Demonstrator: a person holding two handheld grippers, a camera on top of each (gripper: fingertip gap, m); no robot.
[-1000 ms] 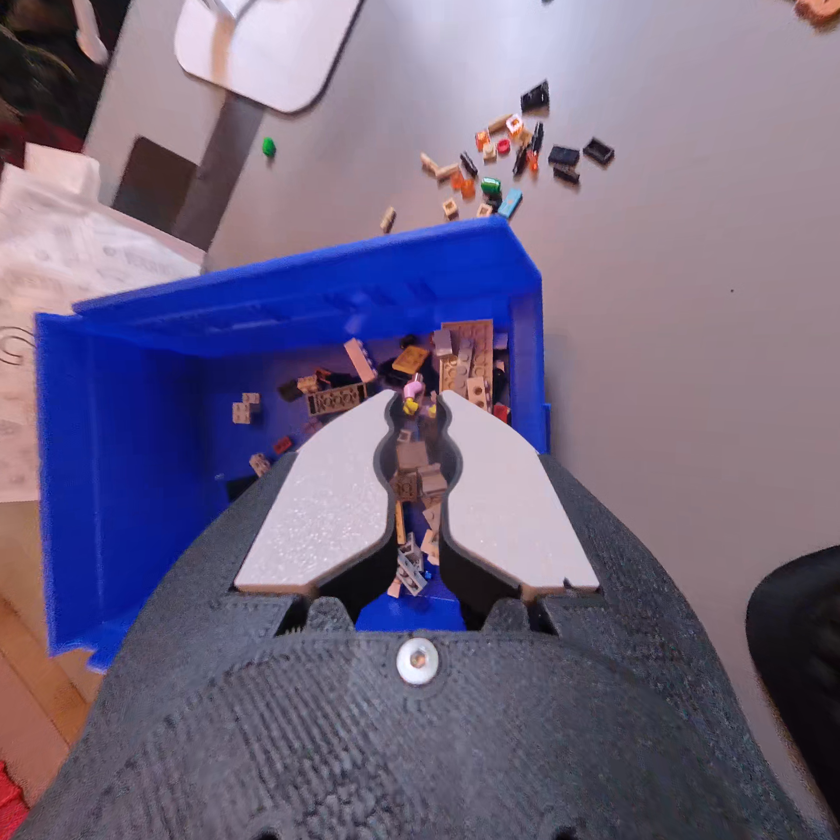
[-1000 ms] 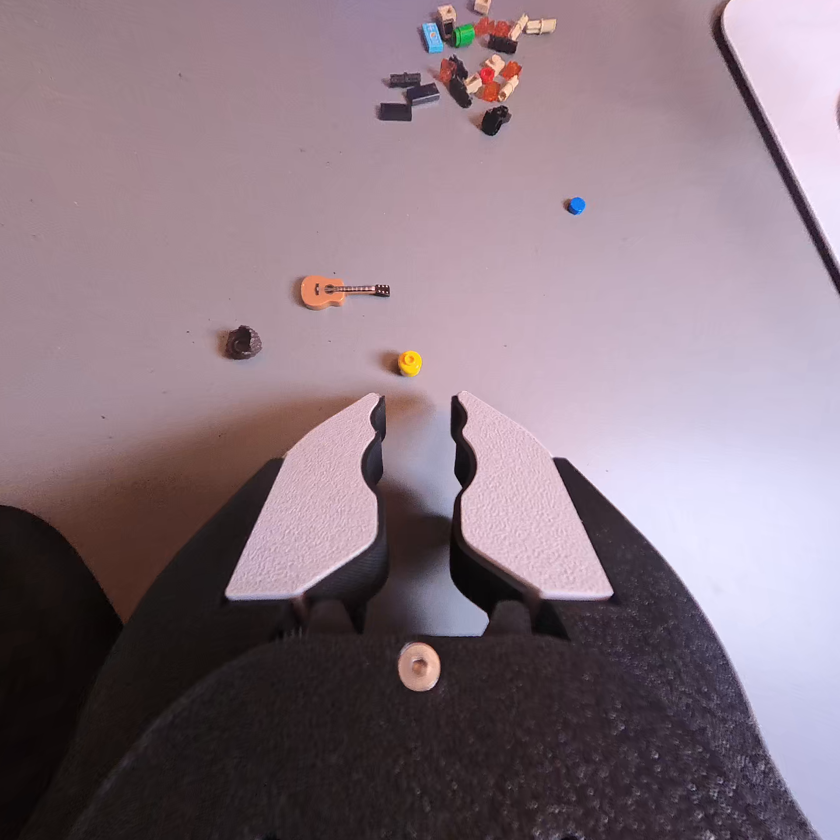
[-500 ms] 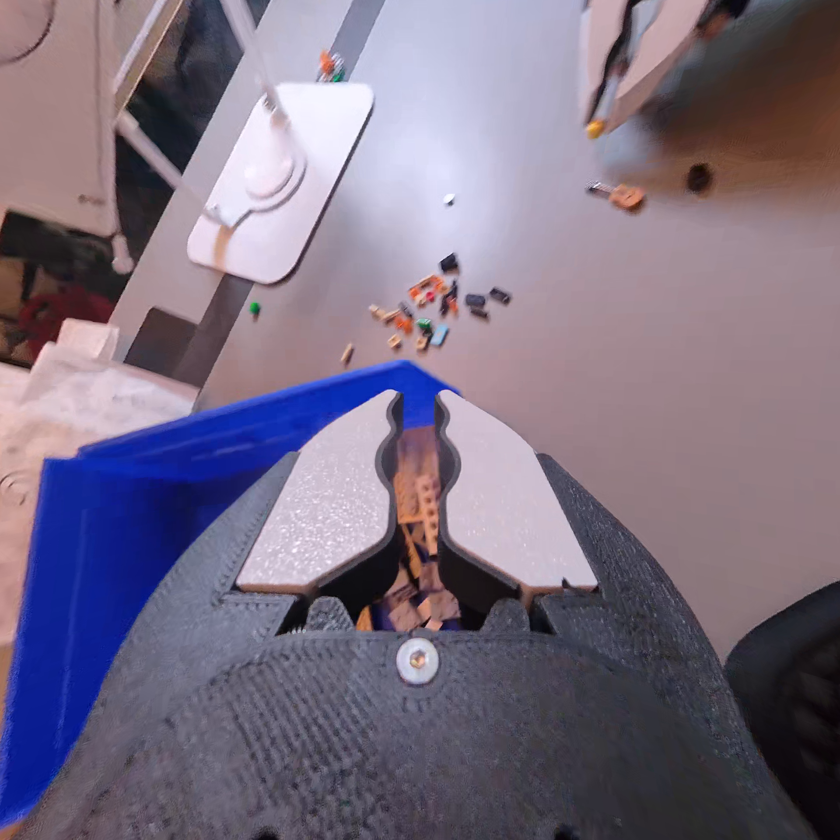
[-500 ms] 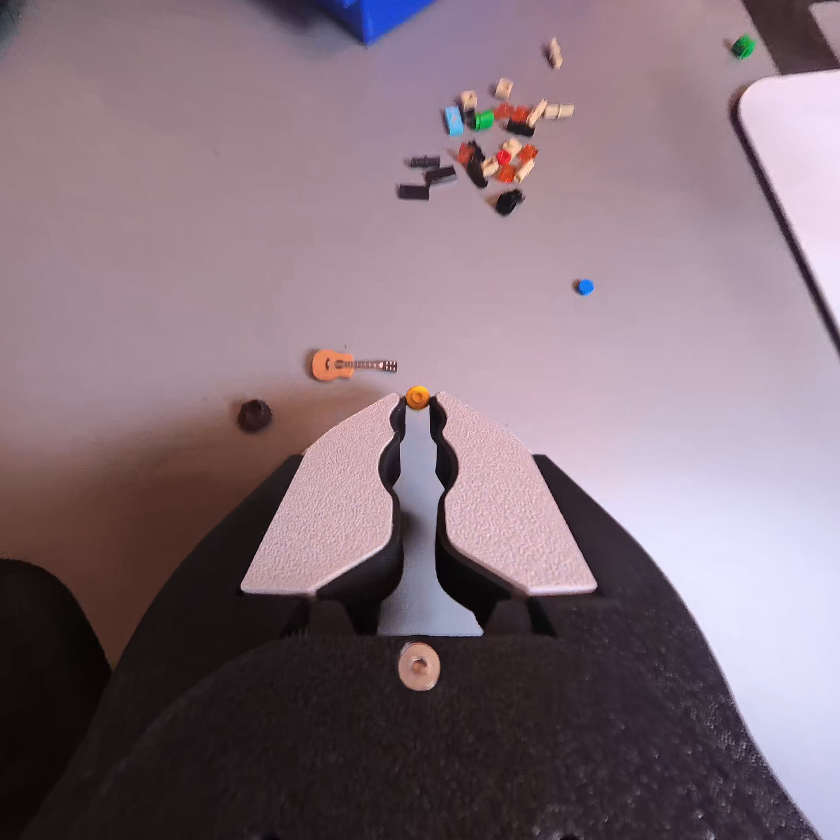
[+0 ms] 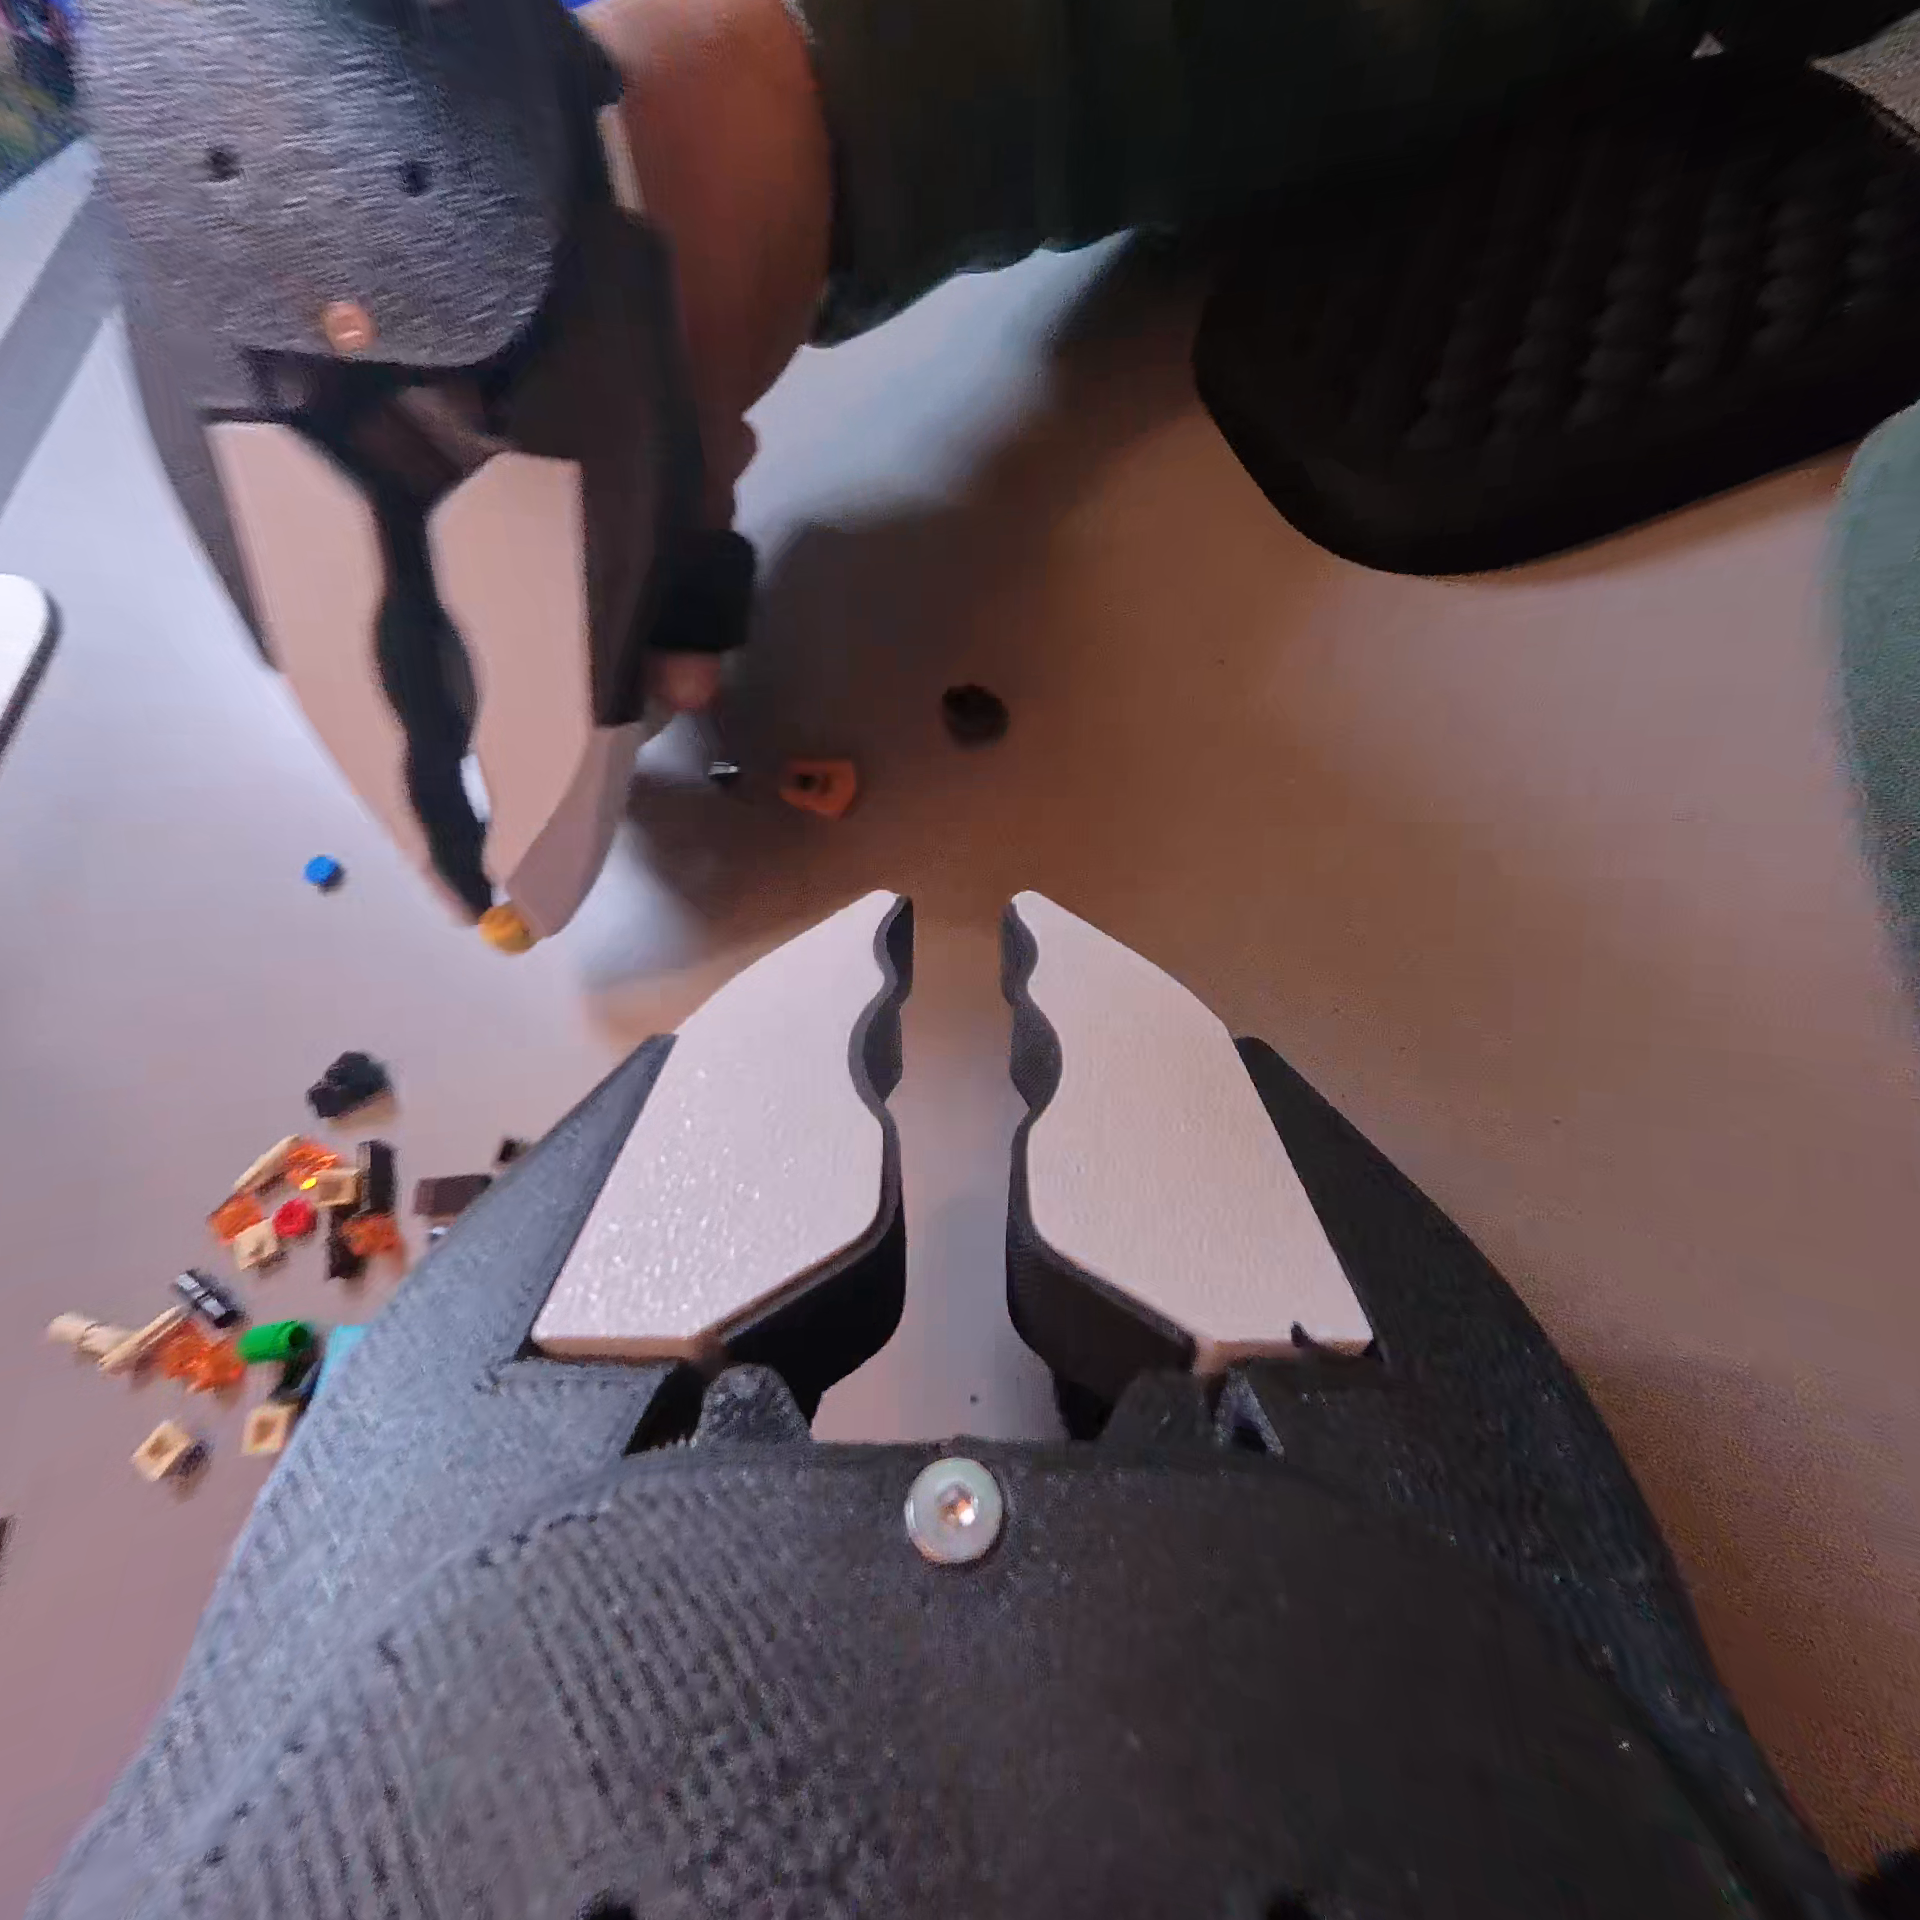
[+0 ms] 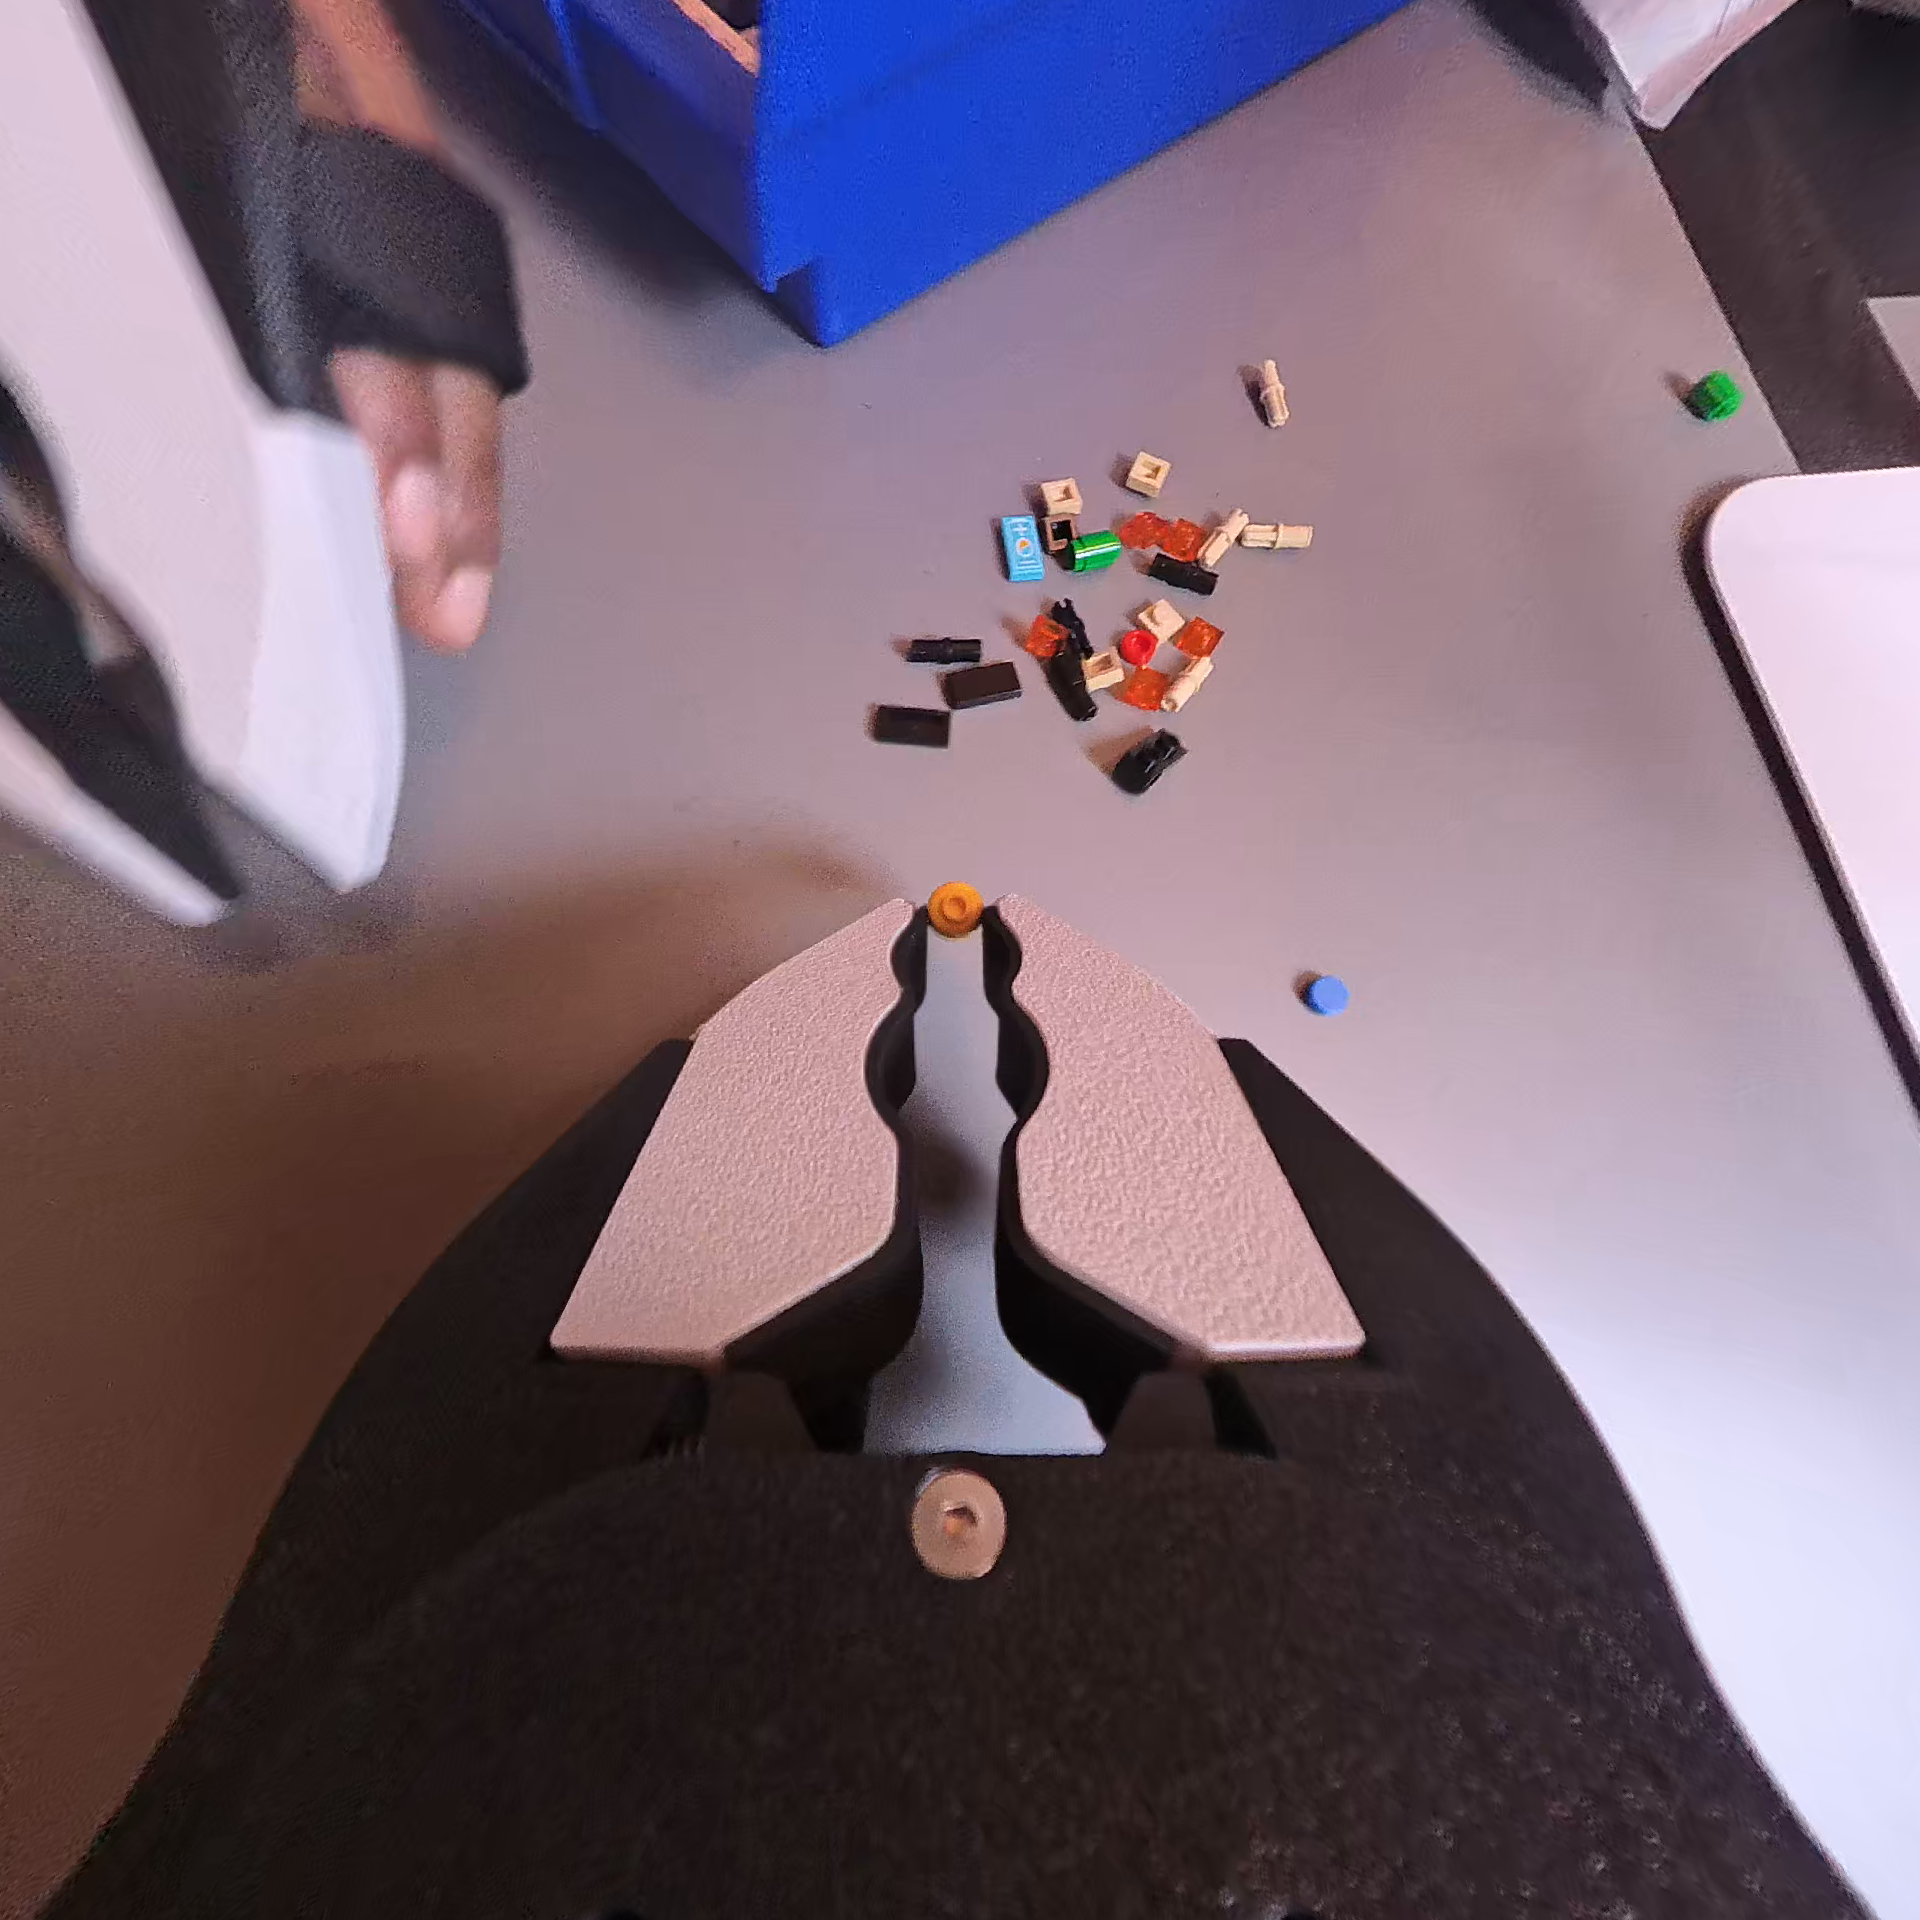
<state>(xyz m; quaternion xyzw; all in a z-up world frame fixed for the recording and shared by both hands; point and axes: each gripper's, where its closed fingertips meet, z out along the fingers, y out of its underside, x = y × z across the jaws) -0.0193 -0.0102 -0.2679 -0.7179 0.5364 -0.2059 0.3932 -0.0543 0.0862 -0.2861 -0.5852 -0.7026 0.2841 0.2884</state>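
My right gripper [image 6: 954, 914] is shut on a small yellow-orange round stud [image 6: 954, 909], pinched at the very fingertips above the grey table [image 6: 623, 582]. The left wrist view shows the same gripper [image 5: 499, 914] tilted down with the stud [image 5: 506, 928] at its tips. My left gripper [image 5: 957, 904] is slightly open and empty, with bare table showing between its fingers. It hovers near a small orange toy guitar [image 5: 821, 784] and a dark round piece [image 5: 974, 714]. In the right wrist view it appears blurred at the left [image 6: 208, 727], with a person's finger [image 6: 436, 520] on it.
A pile of small bricks [image 6: 1122, 623] lies ahead of my right gripper, also in the left wrist view [image 5: 301, 1216]. A blue stud [image 6: 1326, 994] lies to its right. A blue bin [image 6: 935, 156] stands at the back. A white plate [image 6: 1849, 727] and a green piece [image 6: 1712, 396] are at the right. My hands' fingertips stand some 10 cm from each other. The small orange toy guitar [image 5: 821, 784] is about 7 cm from both grippers' fingertips. The dark round piece [image 5: 974, 714] lies around 7 cm away from my left fingertips.
My right gripper closed on the yellow stud on the table and lifted it. My left gripper swung away from the blue bin and now faces the right gripper over the table.
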